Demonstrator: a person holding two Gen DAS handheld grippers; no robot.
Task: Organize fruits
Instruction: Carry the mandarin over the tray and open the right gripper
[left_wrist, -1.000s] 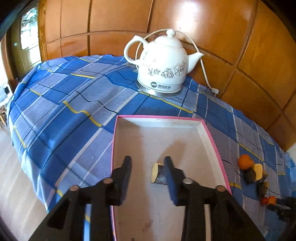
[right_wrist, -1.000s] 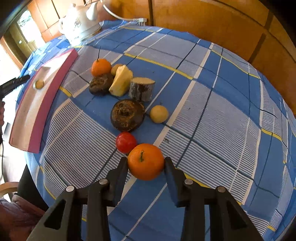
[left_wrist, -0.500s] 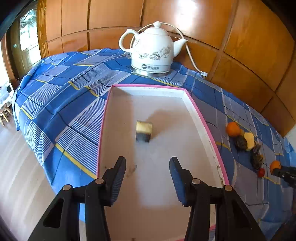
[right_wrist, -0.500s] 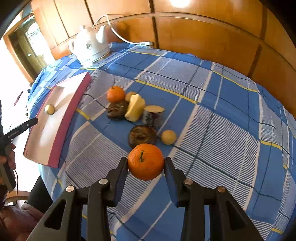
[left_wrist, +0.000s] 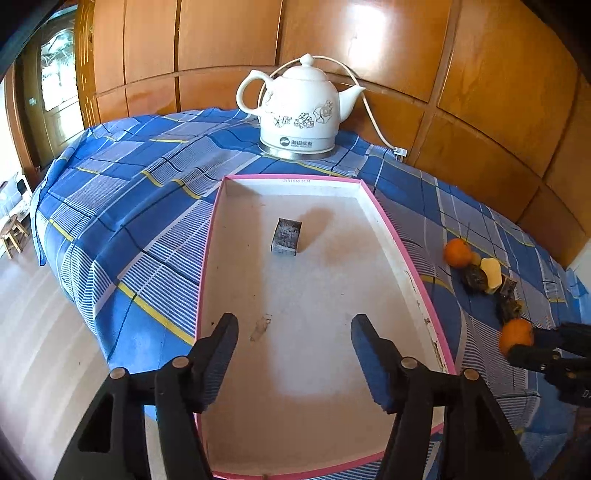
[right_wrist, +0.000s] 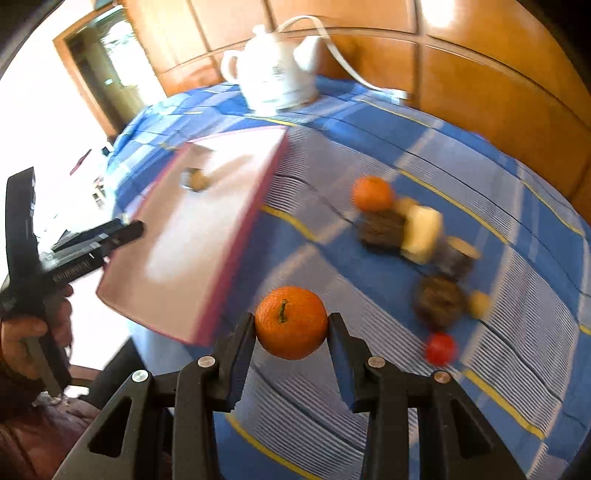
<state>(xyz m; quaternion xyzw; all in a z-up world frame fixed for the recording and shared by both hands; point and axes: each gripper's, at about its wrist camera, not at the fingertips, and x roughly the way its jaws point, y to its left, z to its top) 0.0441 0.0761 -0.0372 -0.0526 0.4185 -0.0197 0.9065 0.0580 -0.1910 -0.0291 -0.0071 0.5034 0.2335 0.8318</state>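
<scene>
A pink-rimmed white tray (left_wrist: 402, 236) lies on the blue checked cloth, with one short bark-covered stub (left_wrist: 286, 236) inside it. My left gripper (left_wrist: 293, 328) hovers over the tray's near end, its jaws opening and nothing between them. My right gripper (right_wrist: 291, 328) is shut on an orange (right_wrist: 291, 322), held above the cloth just right of the tray (right_wrist: 243, 236). The same orange (left_wrist: 515, 336) and right gripper show at the right edge of the left wrist view. Left on the cloth are another orange (right_wrist: 372, 192), dark lumps (right_wrist: 382, 229), a pale yellow piece (right_wrist: 423, 232) and a small red fruit (right_wrist: 439, 349).
A white kettle (left_wrist: 301, 110) with its cord stands behind the tray by the wooden wall. The cloth drops off the table edge on the left. A hand (right_wrist: 26, 332) grips the left tool at the left edge of the right wrist view.
My left gripper let go of the stub, drew back toward the tray's near end and widened. My right gripper lifted the orange off the cloth and carried it left toward the tray.
</scene>
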